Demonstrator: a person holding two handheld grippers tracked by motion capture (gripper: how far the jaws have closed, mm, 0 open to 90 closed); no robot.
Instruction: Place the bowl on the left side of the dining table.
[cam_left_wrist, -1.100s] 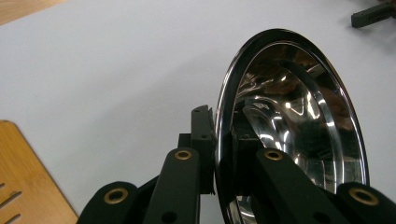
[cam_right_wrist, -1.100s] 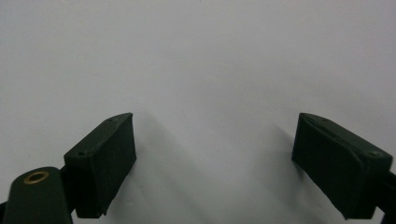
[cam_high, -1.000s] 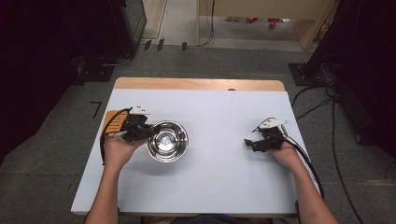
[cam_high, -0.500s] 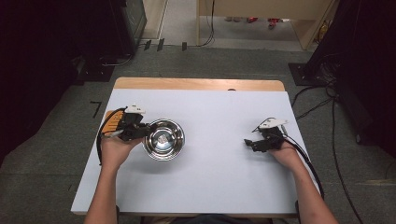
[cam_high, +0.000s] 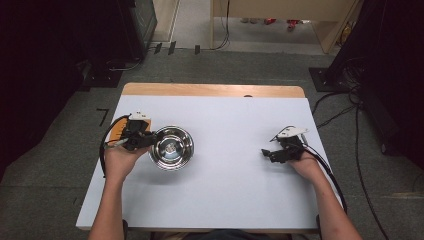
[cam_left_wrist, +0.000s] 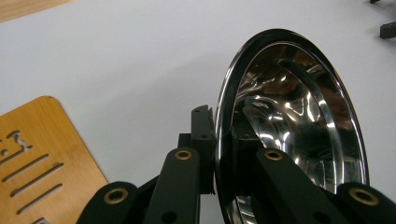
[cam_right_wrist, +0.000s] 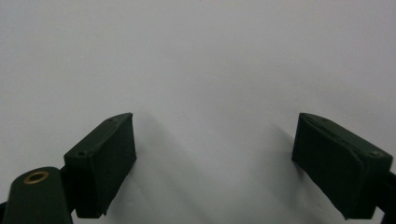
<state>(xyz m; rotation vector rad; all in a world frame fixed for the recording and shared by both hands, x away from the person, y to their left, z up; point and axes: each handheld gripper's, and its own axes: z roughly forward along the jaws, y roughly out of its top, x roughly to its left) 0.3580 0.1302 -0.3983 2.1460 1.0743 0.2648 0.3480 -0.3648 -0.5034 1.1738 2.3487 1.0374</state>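
A shiny steel bowl (cam_high: 171, 147) sits at the left of the white table (cam_high: 225, 190). My left gripper (cam_high: 150, 140) is shut on its left rim. In the left gripper view the jaws pinch the thin rim, one outside and one inside the bowl (cam_left_wrist: 299, 116), at my left gripper (cam_left_wrist: 222, 130). Far to the right, my right gripper (cam_high: 266, 154) rests low over the bare table. Its jaws stand wide apart with nothing between them, as the right gripper view shows of my right gripper (cam_right_wrist: 212, 154).
A slotted wooden board (cam_high: 116, 132) lies at the table's left edge just behind the left hand, and it is also in the left gripper view as the wooden board (cam_left_wrist: 37, 149). A wooden strip runs along the far edge. Cables trail from both grippers.
The bowl and the left gripper holding it have shifted slightly to the left. The right hand has stayed where it was.
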